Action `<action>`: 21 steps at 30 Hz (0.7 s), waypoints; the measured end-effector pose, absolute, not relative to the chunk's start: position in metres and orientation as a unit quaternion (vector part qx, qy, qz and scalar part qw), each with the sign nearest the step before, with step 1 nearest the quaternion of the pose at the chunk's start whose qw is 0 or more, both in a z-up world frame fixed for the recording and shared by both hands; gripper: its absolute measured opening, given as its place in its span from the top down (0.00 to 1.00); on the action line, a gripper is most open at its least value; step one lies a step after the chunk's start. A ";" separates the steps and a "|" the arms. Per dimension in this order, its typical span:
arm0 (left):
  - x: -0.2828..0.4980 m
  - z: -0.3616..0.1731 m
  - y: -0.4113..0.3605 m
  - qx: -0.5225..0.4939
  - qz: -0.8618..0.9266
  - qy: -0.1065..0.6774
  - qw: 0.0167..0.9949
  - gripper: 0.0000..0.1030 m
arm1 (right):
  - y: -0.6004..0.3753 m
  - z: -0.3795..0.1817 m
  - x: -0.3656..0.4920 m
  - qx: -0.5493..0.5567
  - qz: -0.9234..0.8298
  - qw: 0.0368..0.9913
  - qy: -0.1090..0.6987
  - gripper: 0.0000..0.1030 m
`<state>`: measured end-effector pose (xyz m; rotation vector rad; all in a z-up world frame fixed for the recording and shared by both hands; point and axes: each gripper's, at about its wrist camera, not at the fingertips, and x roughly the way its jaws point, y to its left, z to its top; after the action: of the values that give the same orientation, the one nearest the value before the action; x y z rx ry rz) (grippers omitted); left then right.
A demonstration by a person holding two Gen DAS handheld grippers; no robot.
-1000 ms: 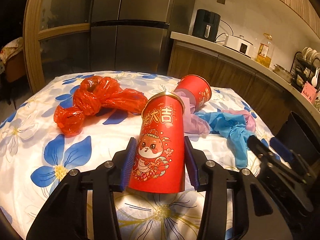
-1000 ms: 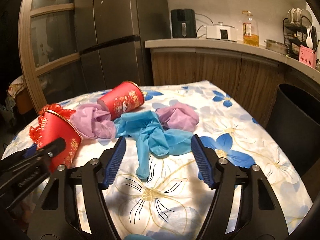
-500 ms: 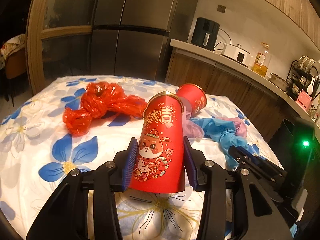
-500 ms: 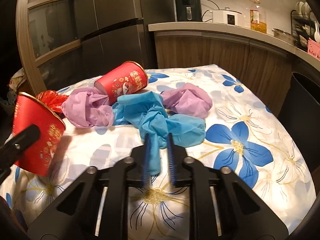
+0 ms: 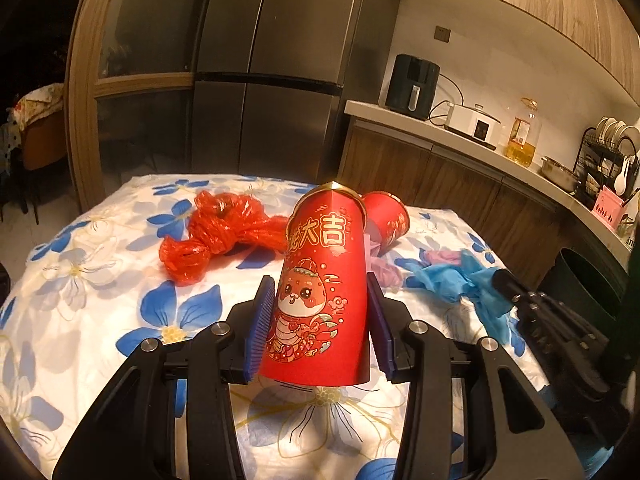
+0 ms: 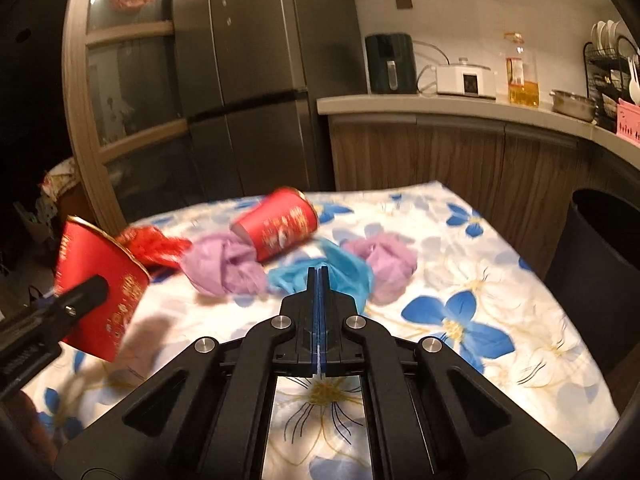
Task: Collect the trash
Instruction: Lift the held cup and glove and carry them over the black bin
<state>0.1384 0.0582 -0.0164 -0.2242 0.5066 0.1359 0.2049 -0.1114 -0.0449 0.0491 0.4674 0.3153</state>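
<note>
The left gripper point(image 5: 318, 320) clamps a red cup point(image 5: 320, 300), lifted off the floral table point(image 5: 100, 300). The right gripper point(image 6: 319, 276) is closed on the blue glove point(image 6: 348, 270), which lies mid-table between purple gloves point(image 6: 224, 264); a bin point(image 6: 600, 248) stands at right.

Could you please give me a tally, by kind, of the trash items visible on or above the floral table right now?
Red paper cups: 2, one held in the left gripper as held cup, one lying cup.
Red plastic bag: 1.
Blue gloves: 1 bunch, pinched by the right gripper.
Purple gloves: 2 wads.
Total: 6.
</note>
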 end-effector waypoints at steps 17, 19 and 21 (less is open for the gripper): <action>0.148 0.014 -0.019 -0.086 0.001 0.231 0.969 0.58 | -0.191 0.010 0.168 0.055 0.133 0.974 0.175 1.00; 0.153 0.016 -0.033 -0.082 -0.013 0.231 0.970 0.58 | -0.203 0.012 0.167 0.056 0.123 0.976 0.172 1.00; 0.157 0.018 -0.047 -0.077 -0.025 0.230 0.970 0.58 | -0.218 0.016 0.166 0.058 0.110 0.978 0.167 1.00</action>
<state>0.1573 -0.0467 0.0176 -0.1561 0.4649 -0.0512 0.1658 -0.2177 0.0164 0.1176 0.3355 0.2214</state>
